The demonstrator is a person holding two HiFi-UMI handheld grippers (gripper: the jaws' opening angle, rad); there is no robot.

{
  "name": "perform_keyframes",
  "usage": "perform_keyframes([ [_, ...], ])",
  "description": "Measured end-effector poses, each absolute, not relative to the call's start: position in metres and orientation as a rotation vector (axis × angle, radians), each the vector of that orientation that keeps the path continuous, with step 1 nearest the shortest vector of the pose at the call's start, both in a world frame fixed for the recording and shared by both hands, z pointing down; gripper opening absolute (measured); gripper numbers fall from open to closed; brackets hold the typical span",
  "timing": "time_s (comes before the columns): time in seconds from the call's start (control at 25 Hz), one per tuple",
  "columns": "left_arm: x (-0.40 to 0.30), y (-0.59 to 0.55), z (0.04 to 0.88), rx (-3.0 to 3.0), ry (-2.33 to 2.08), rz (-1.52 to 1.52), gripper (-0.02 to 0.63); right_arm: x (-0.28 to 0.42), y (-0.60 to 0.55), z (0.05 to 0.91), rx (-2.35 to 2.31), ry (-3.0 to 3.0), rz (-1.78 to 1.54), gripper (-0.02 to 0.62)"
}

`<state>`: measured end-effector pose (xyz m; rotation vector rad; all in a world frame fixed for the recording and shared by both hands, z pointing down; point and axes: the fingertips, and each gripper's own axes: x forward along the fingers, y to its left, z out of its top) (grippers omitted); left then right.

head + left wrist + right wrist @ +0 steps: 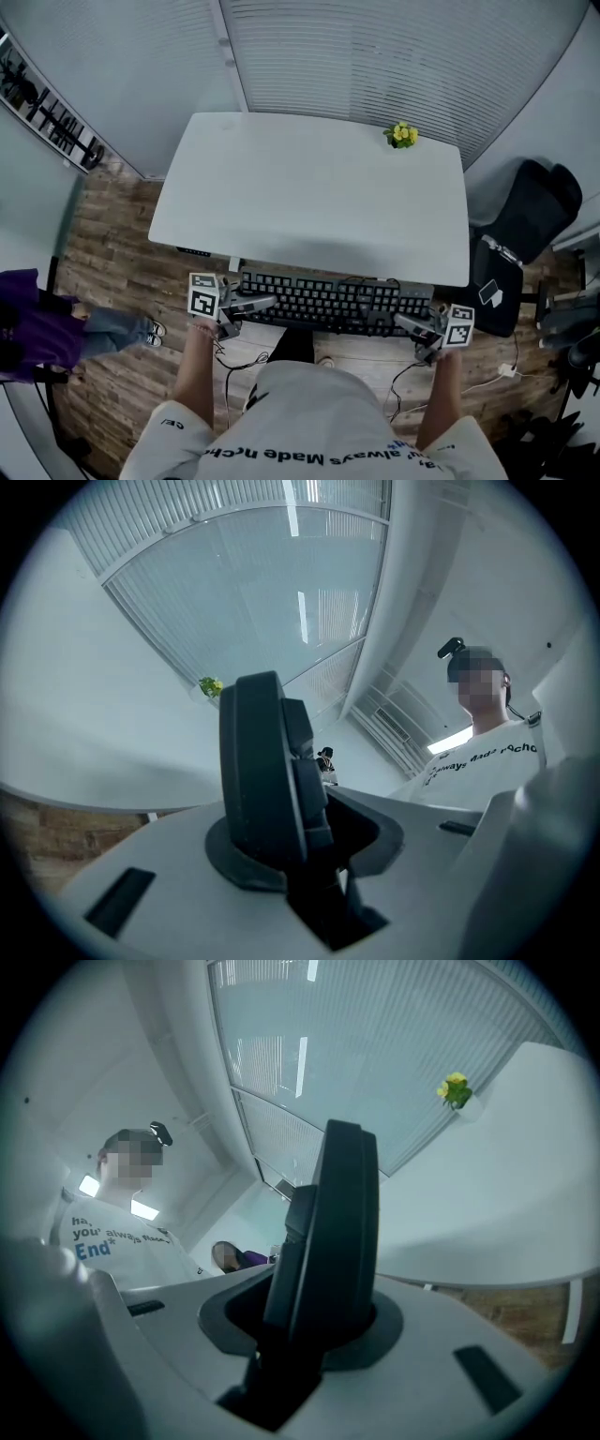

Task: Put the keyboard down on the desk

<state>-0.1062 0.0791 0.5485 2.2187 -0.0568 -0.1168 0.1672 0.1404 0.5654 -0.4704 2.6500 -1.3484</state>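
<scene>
A black keyboard (328, 300) hangs level in the air just in front of the white desk (309, 192), along its near edge. My left gripper (251, 307) is shut on the keyboard's left end, my right gripper (405, 323) on its right end. In the left gripper view the keyboard's end (262, 771) stands edge-on between the grey jaws. In the right gripper view the other end (333, 1241) fills the gap the same way. The desk top shows behind it in both gripper views.
A small yellow flower pot (403, 135) stands at the desk's far right corner. A black office chair (530, 211) and a black bag (492, 295) are to the right of the desk. A person in purple (37, 323) sits at the left on the wooden floor. Cables (497, 375) lie near my feet.
</scene>
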Motion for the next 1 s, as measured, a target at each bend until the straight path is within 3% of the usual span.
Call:
perform_keyframes([
  [1.0,-0.147,-0.073,0.56,2.18,-0.049,-0.114,0.124,0.125,-0.009,0.571,-0.499,2.626,-1.396,0.132],
])
